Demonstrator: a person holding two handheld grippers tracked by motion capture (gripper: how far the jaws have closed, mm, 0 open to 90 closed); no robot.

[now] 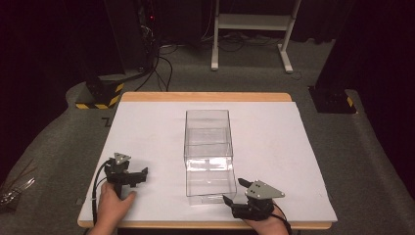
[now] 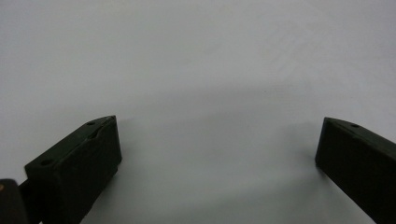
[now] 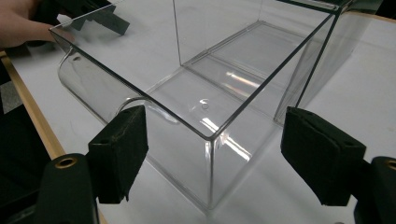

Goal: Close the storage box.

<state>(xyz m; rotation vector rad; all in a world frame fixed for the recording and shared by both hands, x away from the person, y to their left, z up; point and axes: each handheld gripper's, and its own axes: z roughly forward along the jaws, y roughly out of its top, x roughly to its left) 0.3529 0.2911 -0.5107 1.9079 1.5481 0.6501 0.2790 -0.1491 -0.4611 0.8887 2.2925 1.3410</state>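
Clear box (image 1: 208, 154) is standing mid-table (image 1: 147, 122), long axis running away from the person. Right gripper (image 1: 233, 192) is sitting at box's near right corner, jaws spread, corner between them untouched. Left gripper (image 1: 139, 177) is resting left of box, jaws spread wide, holding nothing.

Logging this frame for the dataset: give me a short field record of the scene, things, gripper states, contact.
surface: white table top with a wooden edge
main thing: clear plastic box, open top, nothing inside, mid-table
left gripper: open, over bare table, left of the box, apart from it
right gripper: open, jaws astride the box's near corner, pads not pressing on it
held: nothing
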